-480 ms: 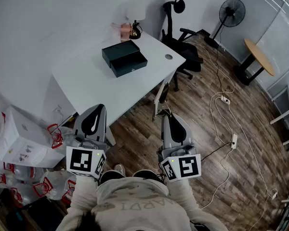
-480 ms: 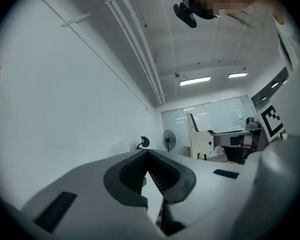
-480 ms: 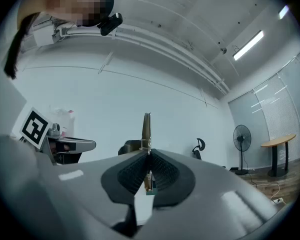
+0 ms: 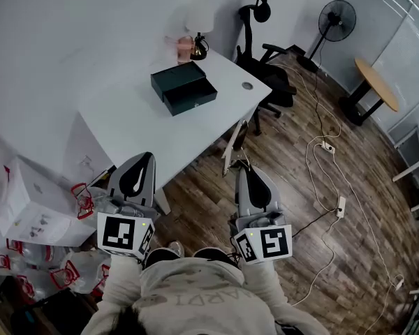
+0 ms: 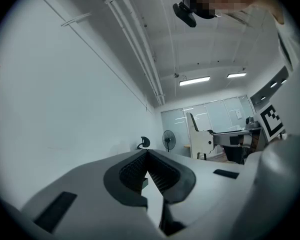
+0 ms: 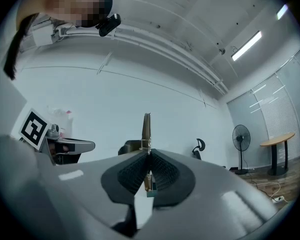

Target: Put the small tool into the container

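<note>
A dark green open box (image 4: 184,87), the container, lies on the far part of the white desk (image 4: 140,124). My right gripper (image 4: 241,167) hovers over the wooden floor off the desk's near corner. It is shut on a small thin metal tool (image 4: 232,149) that sticks out past the jaws. In the right gripper view the tool (image 6: 146,126) stands upright between the ribbed pads (image 6: 162,170) of that gripper (image 6: 148,153). My left gripper (image 4: 141,156) hangs by the desk's near edge. In its own view the left gripper (image 5: 147,153) is shut with nothing between the pads.
A pink cup (image 4: 184,48) and a small dark lamp (image 4: 197,45) stand at the desk's back. Behind the desk are a black office chair (image 4: 265,68), a fan (image 4: 335,14) and a round table (image 4: 376,82). Cables and a power strip (image 4: 327,145) cross the floor. Boxes and bags (image 4: 35,208) crowd the left.
The desk and box sit slightly lower and further right in the head view. Both grippers keep their pose and their grip.
</note>
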The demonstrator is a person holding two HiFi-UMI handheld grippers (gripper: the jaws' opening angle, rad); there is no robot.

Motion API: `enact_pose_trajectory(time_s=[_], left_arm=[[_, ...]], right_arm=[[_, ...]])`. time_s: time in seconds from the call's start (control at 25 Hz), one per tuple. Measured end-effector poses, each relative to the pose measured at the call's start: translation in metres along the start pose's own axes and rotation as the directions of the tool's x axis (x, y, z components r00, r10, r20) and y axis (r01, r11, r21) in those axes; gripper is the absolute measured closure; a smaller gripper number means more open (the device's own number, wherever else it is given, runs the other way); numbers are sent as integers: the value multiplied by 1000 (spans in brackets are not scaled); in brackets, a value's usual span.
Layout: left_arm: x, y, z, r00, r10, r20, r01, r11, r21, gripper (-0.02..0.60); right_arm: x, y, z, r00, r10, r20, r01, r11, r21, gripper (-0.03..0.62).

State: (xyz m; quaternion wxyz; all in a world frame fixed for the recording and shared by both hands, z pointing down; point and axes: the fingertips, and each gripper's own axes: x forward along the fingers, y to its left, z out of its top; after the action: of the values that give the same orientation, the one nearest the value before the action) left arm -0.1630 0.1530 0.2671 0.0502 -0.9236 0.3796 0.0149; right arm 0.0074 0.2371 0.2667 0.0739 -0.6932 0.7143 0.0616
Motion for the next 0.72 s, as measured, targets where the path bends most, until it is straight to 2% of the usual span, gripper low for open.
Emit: enact_pose_trajectory(time_s=[0.72], left_arm=[[23, 46, -16, 999, -52, 16, 52, 999, -15, 578]], right_arm=[[37, 14, -14, 997, -69, 16, 69, 997, 26, 572]])
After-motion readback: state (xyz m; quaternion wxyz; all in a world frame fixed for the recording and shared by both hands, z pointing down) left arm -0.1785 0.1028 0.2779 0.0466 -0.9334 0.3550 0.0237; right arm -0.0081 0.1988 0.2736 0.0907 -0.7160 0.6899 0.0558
